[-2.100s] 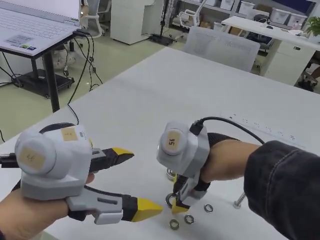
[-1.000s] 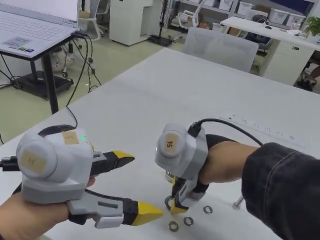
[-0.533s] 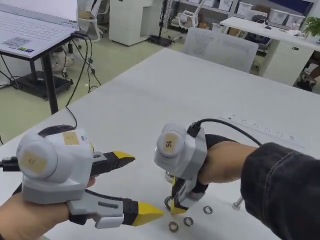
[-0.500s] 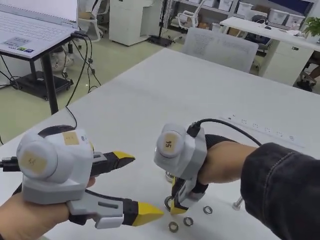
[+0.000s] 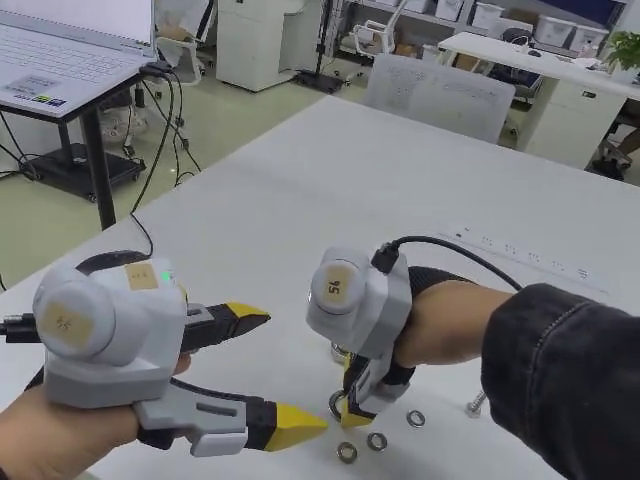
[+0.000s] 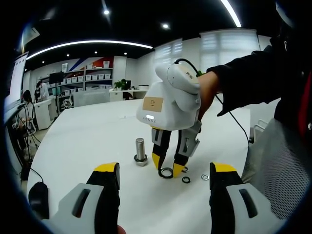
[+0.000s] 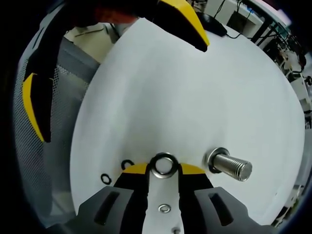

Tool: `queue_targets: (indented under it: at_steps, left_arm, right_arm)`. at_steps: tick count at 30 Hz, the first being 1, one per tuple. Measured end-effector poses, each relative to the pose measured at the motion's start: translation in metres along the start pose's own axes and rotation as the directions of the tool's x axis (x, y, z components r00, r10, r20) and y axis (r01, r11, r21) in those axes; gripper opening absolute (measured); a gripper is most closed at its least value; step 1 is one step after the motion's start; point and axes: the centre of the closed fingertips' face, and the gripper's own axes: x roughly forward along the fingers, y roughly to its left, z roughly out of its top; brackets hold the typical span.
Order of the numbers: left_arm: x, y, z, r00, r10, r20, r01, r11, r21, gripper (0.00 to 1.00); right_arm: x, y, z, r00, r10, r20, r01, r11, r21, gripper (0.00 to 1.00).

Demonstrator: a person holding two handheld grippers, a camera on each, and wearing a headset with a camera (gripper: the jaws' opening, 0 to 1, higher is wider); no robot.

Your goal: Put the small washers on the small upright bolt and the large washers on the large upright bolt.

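Observation:
My right gripper [image 5: 345,408] points down at the white table [image 5: 330,190], shut on a large washer [image 7: 163,165] held just above the surface. The large upright bolt [image 6: 141,151] stands close beside it, partly hidden behind the gripper body in the head view, and sticks out to the right as the large bolt [image 7: 230,166] in the right gripper view. Three small washers [image 5: 377,440] lie loose by the fingertips. The small upright bolt [image 5: 476,405] stands further right. My left gripper [image 5: 270,370] hovers open at the near left, holding nothing, its jaws facing the right gripper [image 6: 168,163].
The table's near edge runs under my hands. A black cable [image 5: 450,245] trails from the right gripper across the table. A laptop [image 5: 60,50] sits on a stand at the far left, and a grey chair [image 5: 440,95] stands beyond the far edge.
The right gripper has drifted slightly to the left with the large washer still held. The left gripper has stayed where it was, open.

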Motion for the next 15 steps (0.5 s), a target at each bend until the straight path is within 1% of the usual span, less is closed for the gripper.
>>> queue_targets:
  at_steps: [8, 15]
  left_arm:
    - [0.0007, 0.0003, -0.0001, 1.0000, -0.001, -0.002, 0.001, 1.000, 0.000, 0.75]
    - [0.0000, 0.0012, -0.0003, 1.0000, -0.001, -0.004, 0.001, 1.000, 0.001, 0.75]
  right_arm:
    - [-0.0001, -0.0005, -0.0004, 1.0000, 0.000, 0.002, 0.000, 1.000, 0.006, 0.23]
    - [-0.0009, 0.0000, -0.0051, 0.9999, -0.001, -0.016, 0.001, 1.000, 0.006, 0.23]
